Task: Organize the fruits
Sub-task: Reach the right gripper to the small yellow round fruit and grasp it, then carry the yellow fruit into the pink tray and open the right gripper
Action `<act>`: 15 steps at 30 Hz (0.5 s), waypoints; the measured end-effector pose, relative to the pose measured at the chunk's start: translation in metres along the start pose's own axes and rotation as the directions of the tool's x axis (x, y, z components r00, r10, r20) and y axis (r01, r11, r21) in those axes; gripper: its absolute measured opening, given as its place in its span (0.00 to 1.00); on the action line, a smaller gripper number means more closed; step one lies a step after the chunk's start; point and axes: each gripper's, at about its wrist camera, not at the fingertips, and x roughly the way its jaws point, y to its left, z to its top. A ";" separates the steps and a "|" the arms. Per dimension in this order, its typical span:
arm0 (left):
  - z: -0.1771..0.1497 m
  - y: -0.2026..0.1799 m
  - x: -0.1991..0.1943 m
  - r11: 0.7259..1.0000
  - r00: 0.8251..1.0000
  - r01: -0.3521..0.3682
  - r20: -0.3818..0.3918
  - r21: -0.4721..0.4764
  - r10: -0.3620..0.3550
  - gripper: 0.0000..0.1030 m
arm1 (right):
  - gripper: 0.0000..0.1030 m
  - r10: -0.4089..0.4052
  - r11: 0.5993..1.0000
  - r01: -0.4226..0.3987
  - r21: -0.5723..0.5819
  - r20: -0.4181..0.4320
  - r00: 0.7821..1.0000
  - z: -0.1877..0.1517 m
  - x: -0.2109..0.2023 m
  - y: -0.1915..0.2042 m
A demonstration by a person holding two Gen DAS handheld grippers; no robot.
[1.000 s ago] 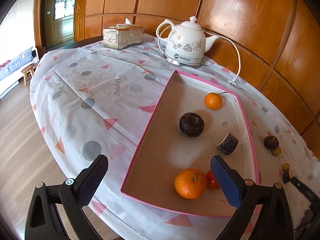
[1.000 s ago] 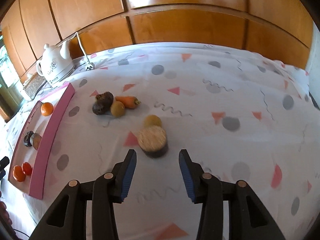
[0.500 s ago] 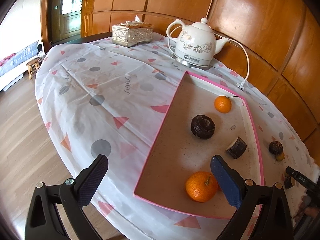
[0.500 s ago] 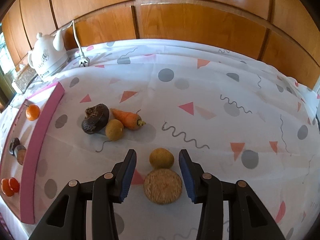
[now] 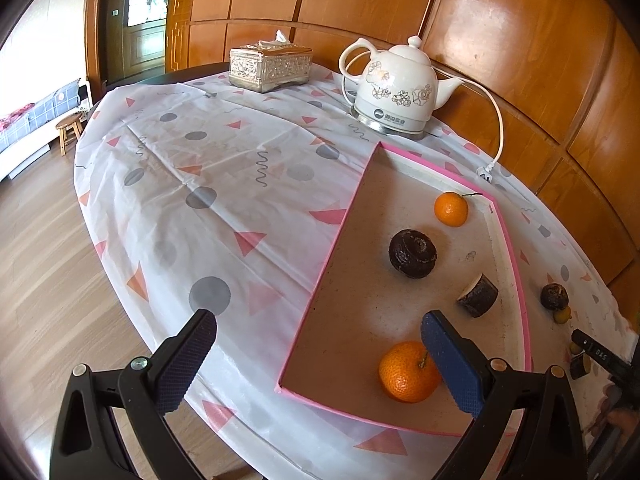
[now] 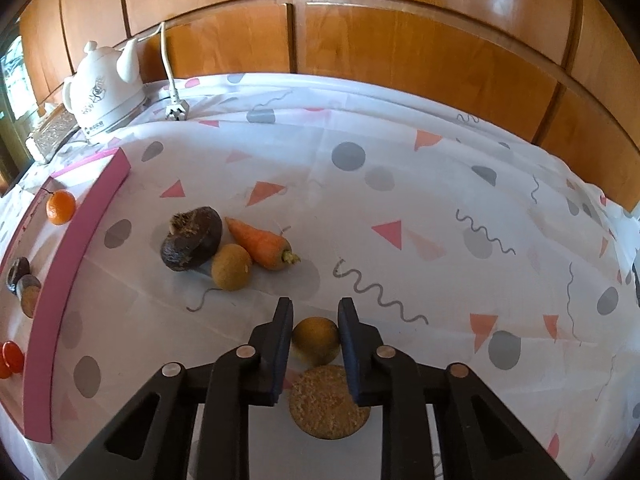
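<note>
My right gripper (image 6: 315,320) has its jaws closed against both sides of a small yellow-brown round fruit (image 6: 315,340) on the tablecloth. A cut brown piece with a grainy top (image 6: 328,402) lies just behind it, under the gripper. Ahead to the left lie a dark purple fruit (image 6: 192,244), another yellow-brown fruit (image 6: 231,267) and a carrot (image 6: 260,242). My left gripper (image 5: 316,354) is open and empty above the near end of the pink-rimmed tray (image 5: 320,276), which holds two oranges (image 5: 408,372), a dark fruit (image 5: 412,254) and a cut piece (image 5: 478,295).
A white kettle (image 5: 394,88) with its cord and a tissue box (image 5: 270,62) stand at the back of the table. The wooden wall panels run close behind. The table edge drops to the floor on the left.
My right gripper moved forward over the cut piece and closed its jaws onto the small yellow-brown fruit. The left gripper drifted back a little, still open.
</note>
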 end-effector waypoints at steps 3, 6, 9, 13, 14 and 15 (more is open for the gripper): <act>0.000 0.000 -0.001 1.000 1.000 0.002 0.002 0.001 -0.002 1.00 | 0.15 0.008 1.000 -0.008 -0.015 0.016 1.000 0.002 -0.005 0.003; 0.000 0.001 -0.003 1.000 1.000 0.004 0.005 -0.003 -0.004 1.00 | 0.14 0.027 0.999 -0.026 -0.023 0.036 0.999 0.004 -0.012 0.007; -0.001 0.001 -0.004 1.000 1.000 0.006 0.009 -0.006 -0.006 1.00 | 0.14 0.043 0.999 -0.042 -0.034 0.050 0.998 0.005 -0.018 0.012; 0.000 0.001 -0.005 1.000 1.000 0.010 0.010 -0.009 -0.010 1.00 | 0.14 0.083 0.996 -0.080 -0.041 0.075 0.994 0.002 -0.032 0.018; 0.000 0.001 -0.006 1.000 1.000 0.012 0.011 -0.009 -0.012 1.00 | 0.14 0.092 0.995 -0.089 -0.044 0.079 0.993 0.001 -0.034 0.020; 0.000 0.001 -0.006 1.000 1.000 0.013 0.012 -0.008 -0.013 1.00 | 0.14 0.103 0.994 -0.099 -0.045 0.081 0.991 0.001 -0.037 0.022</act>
